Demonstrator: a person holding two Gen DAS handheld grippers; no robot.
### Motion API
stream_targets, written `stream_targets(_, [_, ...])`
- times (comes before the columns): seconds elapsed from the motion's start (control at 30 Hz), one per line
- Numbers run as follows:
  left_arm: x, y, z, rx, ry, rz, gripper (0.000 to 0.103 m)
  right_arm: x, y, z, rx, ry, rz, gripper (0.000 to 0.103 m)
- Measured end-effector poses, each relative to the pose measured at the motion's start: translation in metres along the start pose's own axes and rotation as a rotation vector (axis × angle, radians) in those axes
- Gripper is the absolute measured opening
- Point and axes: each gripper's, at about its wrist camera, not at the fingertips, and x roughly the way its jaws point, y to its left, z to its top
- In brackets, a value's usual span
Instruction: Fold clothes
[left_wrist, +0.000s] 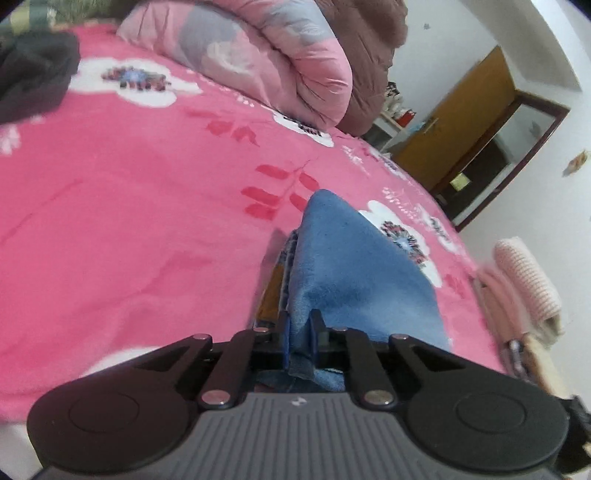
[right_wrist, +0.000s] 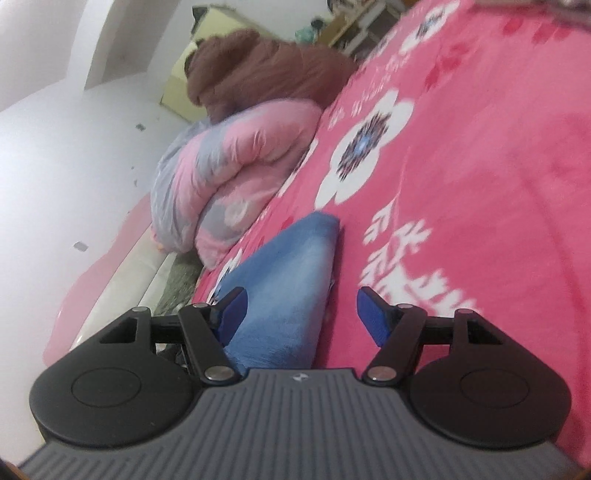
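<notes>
On the bed with its pink flowered fleece blanket (left_wrist: 129, 206), the left claw (left_wrist: 300, 332) is pinched tight on a bunched edge of the blue denim garment (left_wrist: 351, 266), lifting it into a peak near the bed's side edge. The right claw (right_wrist: 301, 314) stands wide apart, the same blue cloth (right_wrist: 288, 291) lying between its pads, not gripped. To fold well, I would judge the right should close on a matching edge, then both carry it level so edges meet.
</notes>
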Motion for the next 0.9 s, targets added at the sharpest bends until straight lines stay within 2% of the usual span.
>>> stream_targets(0.03, [-0.002, 0.004, 0.003, -0.019, 0.004, -0.023, 0.017, 0.007, 0.000, 0.002, 0.009, 0.021, 0.007, 0.066])
stream_targets(0.13, [-0.012, 0.015, 0.017, -0.075, -0.013, -0.049, 0.043, 0.034, 0.001, 0.007, 0.021, 0.118, 0.016, 0.067])
stream_targets(0.2, [-0.008, 0.022, 0.027, -0.102, 0.000, -0.088, 0.070, 0.049, 0.000, 0.007, 0.048, 0.182, 0.014, 0.069])
stream_targets(0.27, [0.001, 0.028, 0.037, -0.119, 0.039, -0.128, 0.075, 0.063, 0.000, 0.008, 0.063, 0.241, 0.011, 0.070])
stream_targets(0.33, [0.021, 0.032, 0.042, -0.114, 0.119, -0.143, 0.075, 0.076, 0.001, 0.010, 0.066, 0.296, 0.007, 0.072])
stream_targets(0.43, [0.051, 0.034, 0.043, -0.096, 0.226, -0.120, 0.075, 0.094, 0.005, 0.014, 0.075, 0.377, 0.014, 0.081])
stream_targets(0.57, [0.062, 0.038, 0.044, -0.105, 0.246, -0.158, 0.074, 0.117, 0.010, 0.016, 0.098, 0.465, 0.047, 0.084])
stream_targets(0.7, [0.067, 0.034, 0.037, -0.109, 0.244, -0.177, 0.064, 0.124, 0.016, 0.015, 0.057, 0.450, 0.043, 0.084])
stream_targets(0.73, [0.069, 0.033, 0.034, -0.116, 0.244, -0.186, 0.062, 0.125, 0.017, 0.015, 0.046, 0.446, 0.042, 0.077])
stream_targets(0.77, [0.070, 0.032, 0.032, -0.126, 0.244, -0.193, 0.060, 0.127, 0.018, 0.015, 0.036, 0.442, 0.041, 0.056])
stream_targets(0.83, [0.070, 0.029, 0.029, -0.144, 0.242, -0.202, 0.058, 0.125, 0.015, 0.015, 0.049, 0.430, 0.052, 0.038])
stream_targets(0.87, [0.070, 0.026, 0.028, -0.144, 0.243, -0.200, 0.058, 0.122, 0.010, 0.016, 0.072, 0.423, 0.063, 0.032])
stream_targets(0.9, [0.069, 0.022, 0.026, -0.141, 0.245, -0.197, 0.057, 0.119, 0.005, 0.016, 0.092, 0.415, 0.074, 0.031])
